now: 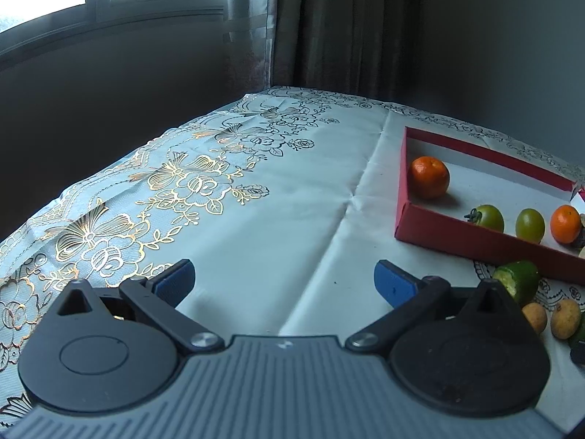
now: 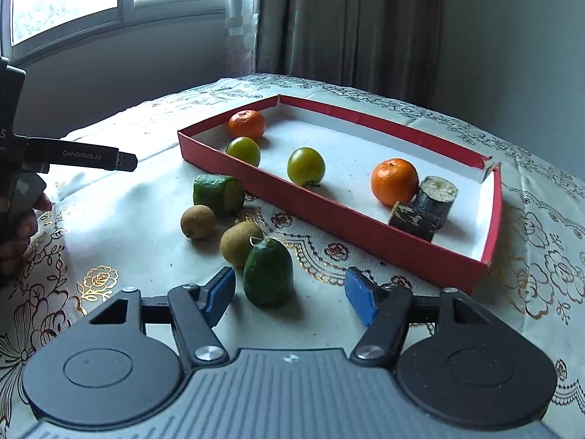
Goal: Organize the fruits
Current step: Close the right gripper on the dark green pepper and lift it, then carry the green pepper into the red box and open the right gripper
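Observation:
A red tray [image 2: 329, 216] holds two oranges [image 2: 394, 182], two green tomatoes [image 2: 305, 166] and two dark cut pieces [image 2: 437, 195]. On the cloth in front of it lie a cut green piece [image 2: 218, 194], two brown round fruits [image 2: 198, 221] and a dark green fruit [image 2: 268, 272]. My right gripper [image 2: 289, 298] stands open, with the dark green fruit between its blue pads [image 2: 219, 294] and nearer the left one; neither pad touches it. My left gripper [image 1: 283, 285] is open over bare cloth, left of the tray [image 1: 457, 234], with nothing between its fingers.
The table carries a white cloth with gold flower patterns [image 1: 182, 183]. A window and curtains stand behind the table's far edge. In the right wrist view, the left gripper's body [image 2: 91, 155] and a hand [image 2: 18, 226] are at the left edge.

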Tool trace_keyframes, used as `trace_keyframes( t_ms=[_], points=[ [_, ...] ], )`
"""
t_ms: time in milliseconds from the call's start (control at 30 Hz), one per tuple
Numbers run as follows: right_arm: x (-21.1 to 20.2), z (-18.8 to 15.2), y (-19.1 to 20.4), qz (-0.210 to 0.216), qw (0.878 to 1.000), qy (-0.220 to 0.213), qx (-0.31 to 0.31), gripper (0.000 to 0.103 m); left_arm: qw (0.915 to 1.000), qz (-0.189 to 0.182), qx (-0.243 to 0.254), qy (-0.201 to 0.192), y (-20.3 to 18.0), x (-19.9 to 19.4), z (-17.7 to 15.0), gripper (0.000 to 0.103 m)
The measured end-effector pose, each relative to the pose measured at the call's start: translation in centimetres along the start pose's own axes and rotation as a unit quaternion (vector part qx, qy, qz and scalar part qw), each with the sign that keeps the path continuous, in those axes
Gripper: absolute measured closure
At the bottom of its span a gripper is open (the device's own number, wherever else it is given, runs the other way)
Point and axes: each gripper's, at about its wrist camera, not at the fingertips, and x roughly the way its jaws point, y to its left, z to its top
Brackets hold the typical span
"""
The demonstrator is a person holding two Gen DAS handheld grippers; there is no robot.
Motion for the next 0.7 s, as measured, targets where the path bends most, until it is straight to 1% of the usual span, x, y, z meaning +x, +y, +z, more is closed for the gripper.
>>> trace_keyframes(
  t_ms=[33, 167, 200, 533, 700],
  points=[
    [0.18, 0.1, 0.09, 0.002, 1.0, 0.002, -0.002, 0.044, 1.0, 0.0, 0.0, 0.0, 0.0, 0.0, 0.0, 0.0],
    [0.57, 0.42, 0.58, 0.017, 1.0, 0.005, -0.011, 0.065, 1.0, -0.001, -0.002, 0.003, -0.01, 0.12, -0.01, 0.0],
    [0.6, 0.46, 0.74, 0.019, 1.0, 0.006, -0.012, 0.067, 1.0, -0.001, -0.003, 0.003, -0.01, 0.13, -0.02, 0.0],
    [0.43, 0.28, 0.8, 0.019, 1.0, 0.005, -0.006, 0.074, 1.0, -0.001, -0.005, 0.005, 0.07, 0.16, -0.05, 0.0],
    [0.15, 0.02, 0.56, 0.023, 1.0, 0.004, 0.002, 0.074, 1.0, -0.001, -0.006, 0.005, 0.12, 0.17, -0.06, 0.0]
  ],
)
